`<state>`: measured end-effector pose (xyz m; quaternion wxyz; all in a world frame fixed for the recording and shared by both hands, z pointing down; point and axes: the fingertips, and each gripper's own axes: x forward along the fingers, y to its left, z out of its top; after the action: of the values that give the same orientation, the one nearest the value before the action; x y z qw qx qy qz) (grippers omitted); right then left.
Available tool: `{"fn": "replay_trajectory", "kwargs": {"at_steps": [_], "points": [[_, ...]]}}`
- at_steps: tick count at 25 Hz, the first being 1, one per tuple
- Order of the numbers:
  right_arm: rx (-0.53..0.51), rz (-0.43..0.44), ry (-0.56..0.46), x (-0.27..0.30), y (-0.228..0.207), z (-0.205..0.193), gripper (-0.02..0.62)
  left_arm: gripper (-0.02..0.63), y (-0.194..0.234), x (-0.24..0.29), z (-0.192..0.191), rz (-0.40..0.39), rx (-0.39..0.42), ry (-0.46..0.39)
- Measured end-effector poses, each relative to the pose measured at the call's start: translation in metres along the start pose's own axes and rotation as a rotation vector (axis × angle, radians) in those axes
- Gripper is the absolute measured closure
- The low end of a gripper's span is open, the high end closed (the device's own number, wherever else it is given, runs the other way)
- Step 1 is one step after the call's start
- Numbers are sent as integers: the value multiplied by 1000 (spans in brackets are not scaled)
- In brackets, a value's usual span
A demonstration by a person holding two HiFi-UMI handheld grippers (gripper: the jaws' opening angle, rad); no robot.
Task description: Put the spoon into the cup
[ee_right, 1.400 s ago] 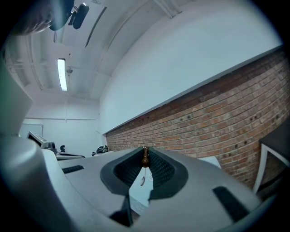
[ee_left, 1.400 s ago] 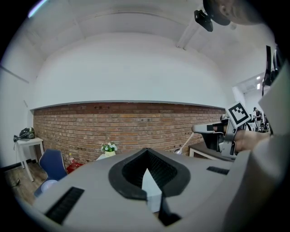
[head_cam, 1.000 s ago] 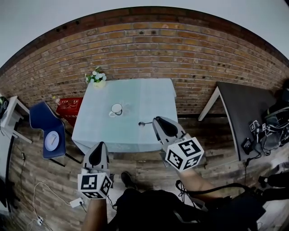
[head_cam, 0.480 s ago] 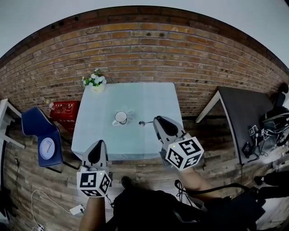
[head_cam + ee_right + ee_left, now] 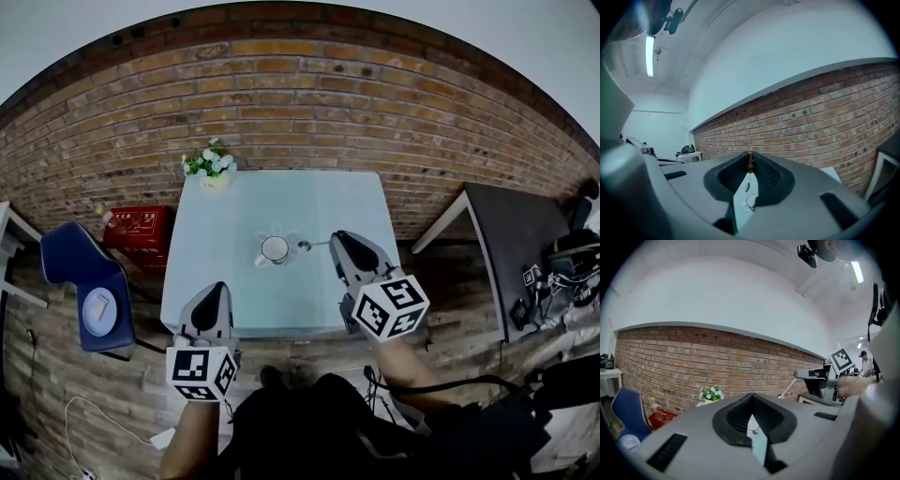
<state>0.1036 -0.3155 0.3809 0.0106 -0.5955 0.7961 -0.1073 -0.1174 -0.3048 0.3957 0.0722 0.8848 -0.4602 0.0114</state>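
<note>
**Desk:** Closer than before: right gripper (image 5: 337, 237), jaws pinched on the spoon (image 5: 309, 246) handle, has brought its bowl just beside the cup (image 5: 275, 248) on the table (image 5: 319, 197).

**Photographer:** Left gripper (image 5: 217, 289) jaws together, empty. Lift the bowl clear of the rim before tipping in.

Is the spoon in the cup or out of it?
Out. The right gripper holds the spoon by its handle; in the head view its bowl sits beside the cup's rim, not inside.

Flowers (image 5: 212, 165) stand on the table (image 5: 328, 202) corner, blue chair (image 5: 67, 264) nearby.
</note>
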Motion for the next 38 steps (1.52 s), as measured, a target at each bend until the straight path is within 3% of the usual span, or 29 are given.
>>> {"fn": "replay_trajectory", "kwargs": {"at_steps": [10, 22, 38], "points": [[31, 26, 79, 65, -16, -39, 546, 597, 25, 26, -25, 14, -29, 53], [24, 161, 227, 134, -37, -101, 546, 598, 28, 33, -39, 211, -53, 92], [8, 276, 406, 184, -33, -192, 546, 598, 34, -3, -45, 439, -51, 118]]}}
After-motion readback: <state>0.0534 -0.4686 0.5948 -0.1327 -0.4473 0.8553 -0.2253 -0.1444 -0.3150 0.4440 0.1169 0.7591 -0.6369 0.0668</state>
